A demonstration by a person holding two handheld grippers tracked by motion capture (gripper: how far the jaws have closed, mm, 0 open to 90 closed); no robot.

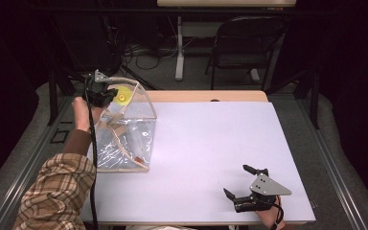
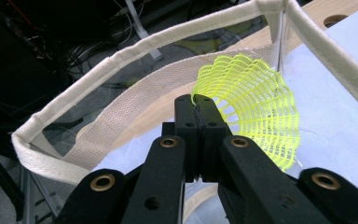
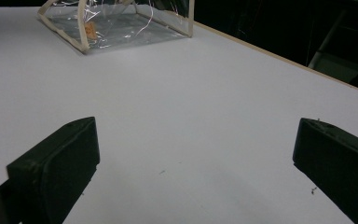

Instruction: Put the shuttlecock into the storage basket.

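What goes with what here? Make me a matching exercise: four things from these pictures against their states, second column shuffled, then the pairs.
1. left gripper
2. right gripper
3. shuttlecock
4. clear bag

A. jaws wide apart above the bare white table
B. yellow mesh skirt, pinched at its rim
C. jaws closed, holding something over the bag's mouth
D. stands open at the table's left edge, trimmed with cream webbing

Pairs: 1-C, 2-A, 3-B, 4-D

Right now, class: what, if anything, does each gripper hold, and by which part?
The left gripper pinches the yellow shuttlecock by the rim of its mesh skirt, over the clear bag. The right gripper stands open, holding nothing.
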